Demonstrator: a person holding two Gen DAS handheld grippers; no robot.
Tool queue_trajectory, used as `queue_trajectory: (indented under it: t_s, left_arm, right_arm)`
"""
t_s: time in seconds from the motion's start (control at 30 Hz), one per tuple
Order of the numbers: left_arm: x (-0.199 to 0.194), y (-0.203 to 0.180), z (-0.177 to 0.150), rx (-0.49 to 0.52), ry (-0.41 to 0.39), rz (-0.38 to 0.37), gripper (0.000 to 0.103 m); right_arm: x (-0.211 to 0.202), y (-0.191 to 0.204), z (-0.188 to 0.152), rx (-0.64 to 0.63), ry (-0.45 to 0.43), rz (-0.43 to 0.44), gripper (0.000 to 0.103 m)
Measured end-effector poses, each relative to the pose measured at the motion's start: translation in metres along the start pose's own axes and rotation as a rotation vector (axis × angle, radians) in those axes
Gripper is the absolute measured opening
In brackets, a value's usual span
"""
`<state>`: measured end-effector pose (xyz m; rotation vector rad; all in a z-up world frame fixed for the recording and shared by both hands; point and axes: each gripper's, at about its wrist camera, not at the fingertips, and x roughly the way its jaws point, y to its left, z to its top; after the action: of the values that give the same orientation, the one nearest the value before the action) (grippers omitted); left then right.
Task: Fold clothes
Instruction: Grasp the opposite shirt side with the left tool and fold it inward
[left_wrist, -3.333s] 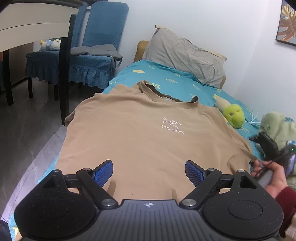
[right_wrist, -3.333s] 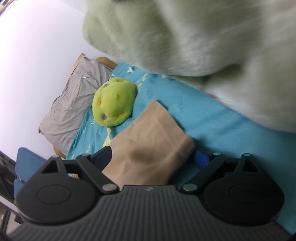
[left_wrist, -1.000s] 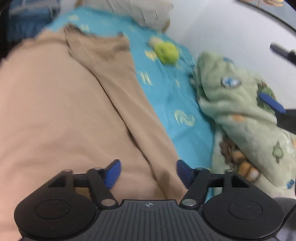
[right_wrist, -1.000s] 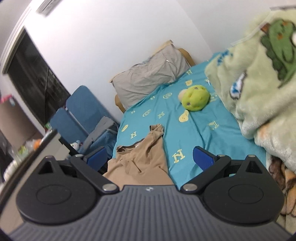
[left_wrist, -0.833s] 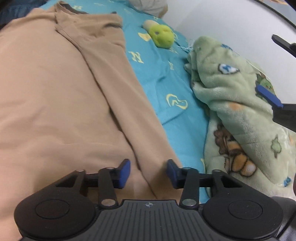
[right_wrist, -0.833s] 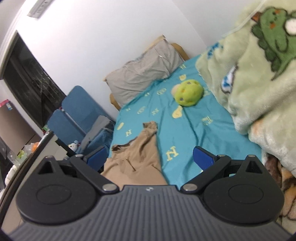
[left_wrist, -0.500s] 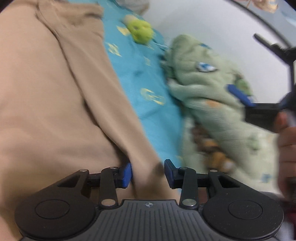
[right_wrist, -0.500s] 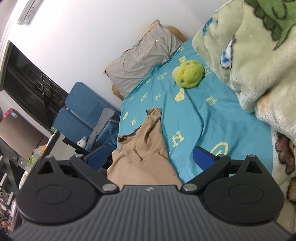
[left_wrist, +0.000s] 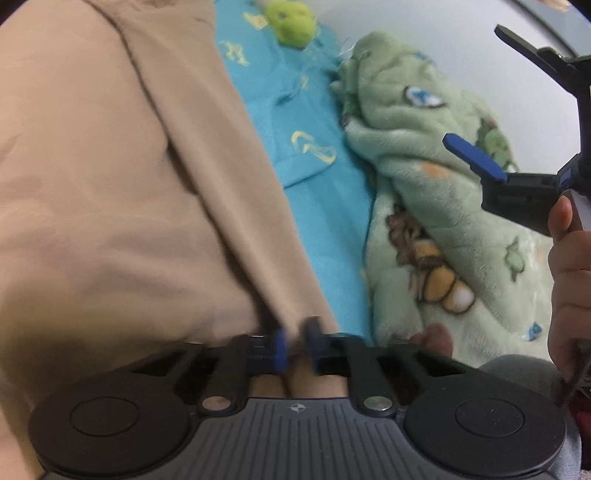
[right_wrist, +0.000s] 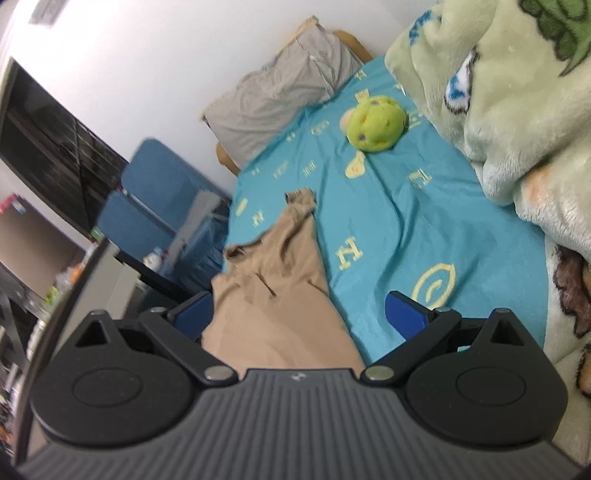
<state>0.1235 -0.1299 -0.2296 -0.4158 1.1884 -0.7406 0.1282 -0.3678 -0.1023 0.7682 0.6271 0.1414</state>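
A tan T-shirt (left_wrist: 110, 155) lies on the teal bed sheet (left_wrist: 317, 206), its right side folded in over the body. My left gripper (left_wrist: 295, 345) is shut on the folded edge of the shirt near its hem. My right gripper (right_wrist: 297, 314) is open and empty, held above the bed; the shirt (right_wrist: 280, 288) lies below and ahead of it. The right gripper also shows in the left wrist view (left_wrist: 524, 122) at the right, up in the air, jaws wide apart.
A green plush blanket (left_wrist: 436, 206) is heaped on the right of the bed. A green soft toy (right_wrist: 376, 123) and a grey pillow (right_wrist: 280, 92) lie near the headboard. Blue chairs (right_wrist: 155, 206) stand left of the bed.
My left gripper has closed on the shirt's folded edge near the hem. My right gripper, which earlier held the sleeve, is open and lifted above the bed.
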Motion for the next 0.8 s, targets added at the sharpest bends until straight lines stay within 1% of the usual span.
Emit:
queue_trajectory:
  t_s: [0.07,0.13,0.2,0.27,0.4,0.5,0.6,0.63,0.73,0.77,0.8]
  left_arm:
    - [-0.015,-0.004,0.001,0.008,-0.004,0.002,0.002]
    - [-0.036,-0.01,0.004,0.012,-0.008,0.021,0.002]
    - [-0.062,-0.013,0.007,0.002,-0.008,0.02,0.002]
    - [-0.086,-0.011,0.01,-0.023,0.005,0.035,0.002]
    - [-0.111,0.004,0.006,-0.043,0.034,0.139,0.002]
    - [-0.107,0.022,-0.003,-0.052,0.066,0.256,0.002]
    - [-0.094,0.034,-0.008,-0.043,0.08,0.339,0.003]
    - [-0.093,0.033,-0.009,-0.023,0.072,0.352,0.004]
    - [-0.096,0.023,-0.008,0.047,0.036,0.385,0.014]
    - [-0.101,0.02,-0.007,0.071,0.01,0.394,0.021]
    - [-0.107,0.016,-0.007,0.093,-0.025,0.403,0.031]
  right_arm:
    - [0.004,0.001,-0.002,-0.012,0.017,-0.015,0.101]
    - [0.005,0.003,-0.004,-0.019,0.026,-0.027,0.101]
    - [0.006,0.005,-0.006,-0.025,0.028,-0.037,0.101]
    - [0.007,0.008,-0.007,-0.044,0.031,-0.053,0.101]
    - [0.012,0.015,-0.011,-0.092,0.049,-0.081,0.101]
    - [0.017,0.021,-0.014,-0.123,0.066,-0.092,0.101]
    - [0.02,0.026,-0.018,-0.156,0.075,-0.108,0.101]
    - [0.02,0.029,-0.02,-0.17,0.076,-0.105,0.101]
    - [0.019,0.039,-0.026,-0.219,0.07,-0.094,0.101]
    - [0.018,0.043,-0.028,-0.241,0.063,-0.09,0.101]
    - [0.017,0.049,-0.03,-0.265,0.053,-0.086,0.101]
